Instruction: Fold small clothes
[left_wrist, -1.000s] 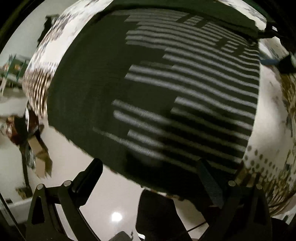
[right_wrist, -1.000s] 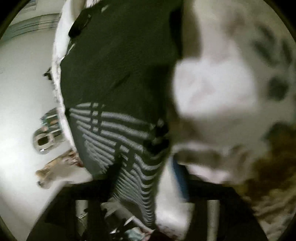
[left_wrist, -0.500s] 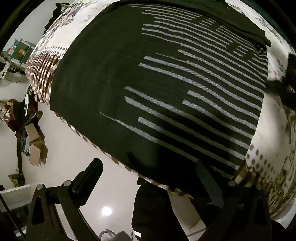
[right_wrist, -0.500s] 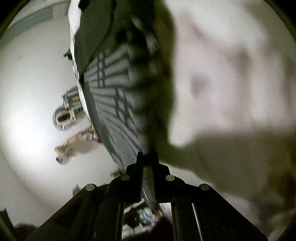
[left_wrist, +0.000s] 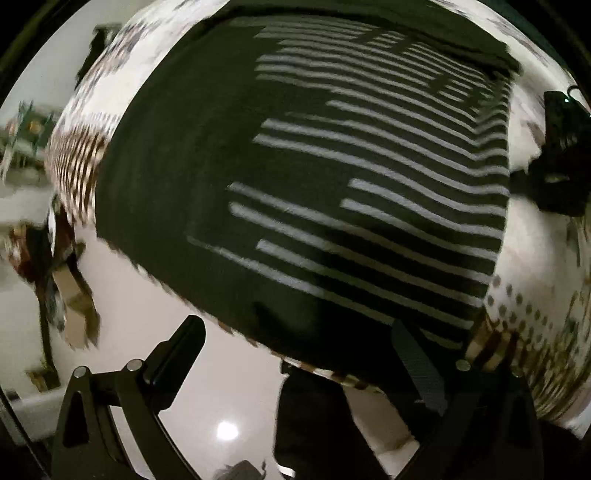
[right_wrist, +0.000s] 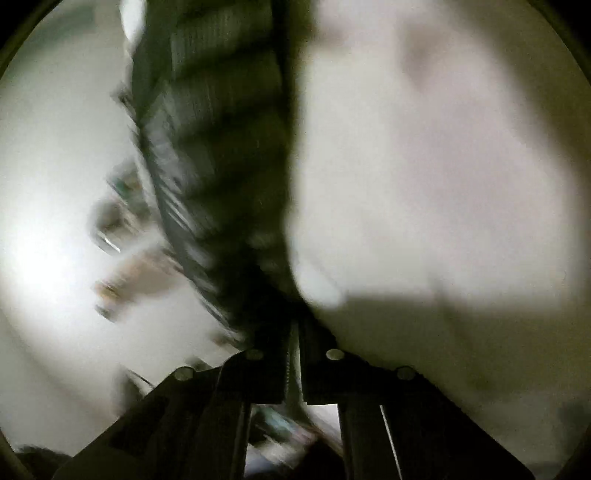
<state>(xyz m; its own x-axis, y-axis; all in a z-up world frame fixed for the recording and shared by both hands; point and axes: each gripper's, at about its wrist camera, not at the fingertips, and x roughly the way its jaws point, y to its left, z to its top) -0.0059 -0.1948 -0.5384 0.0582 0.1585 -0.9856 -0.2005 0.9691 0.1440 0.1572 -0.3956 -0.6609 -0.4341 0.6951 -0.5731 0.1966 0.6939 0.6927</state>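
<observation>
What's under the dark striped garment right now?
The dark striped garment lies spread on a white cloth with brown patterning, which shows past its left and right edges. Whatever lies beneath the garment's middle is covered and cannot be seen.

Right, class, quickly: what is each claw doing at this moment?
Left claw: open, above the striped garment's near edge.
Right claw: shut, apparently on the garment's edge; too blurred to be sure.

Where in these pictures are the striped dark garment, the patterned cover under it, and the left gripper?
striped dark garment (left_wrist: 332, 206), left wrist view, striped middle.
patterned cover (left_wrist: 532, 266), left wrist view, bare part beside the garment.
left gripper (left_wrist: 303, 343), left wrist view, midway between its fingertips.
</observation>
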